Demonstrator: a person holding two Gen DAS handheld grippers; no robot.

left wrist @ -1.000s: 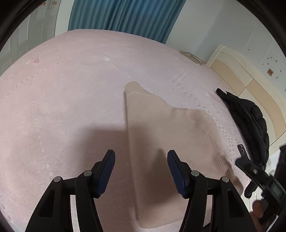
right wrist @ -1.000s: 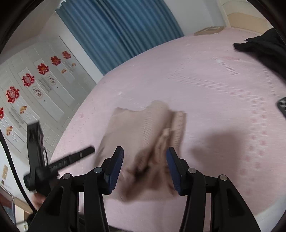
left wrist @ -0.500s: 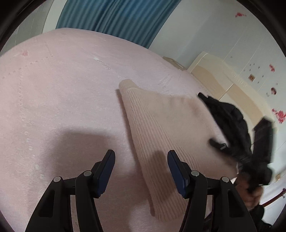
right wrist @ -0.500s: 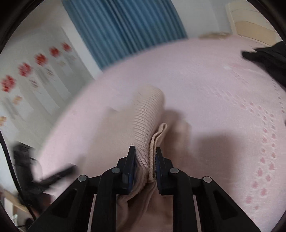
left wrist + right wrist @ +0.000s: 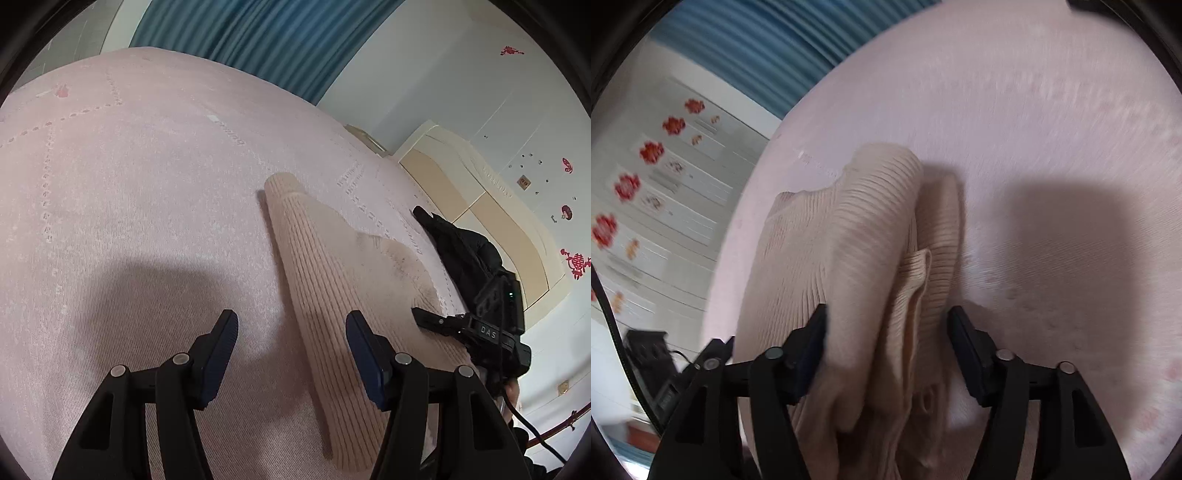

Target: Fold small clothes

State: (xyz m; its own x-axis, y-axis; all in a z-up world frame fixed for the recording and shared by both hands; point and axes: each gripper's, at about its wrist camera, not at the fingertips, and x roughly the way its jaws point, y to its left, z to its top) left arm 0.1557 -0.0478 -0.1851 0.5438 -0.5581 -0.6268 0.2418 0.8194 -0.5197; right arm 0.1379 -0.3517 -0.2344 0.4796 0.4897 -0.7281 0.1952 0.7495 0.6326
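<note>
A knitted garment [image 5: 332,295] is laid on the bedspread [image 5: 129,203], folded lengthwise, and is reached by the right gripper [image 5: 443,325] at its right edge. In the left wrist view, the garment is crossed by the right finger of the left gripper [image 5: 291,339], with bare bedspread under the left finger. A jacket [image 5: 461,247] is placed to the right of the garment, apart from it. A curtain [image 5: 258,44] is hung behind the bed, and a headboard [image 5: 461,184] is set at the right.

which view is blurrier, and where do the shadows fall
Right wrist view: motion-smeared, worst on the wall stickers and curtain; a hard shadow lies on the pink bedspread right of the beige knit. Left wrist view: mostly sharp, with a soft shadow ahead of the open left claw.
</note>
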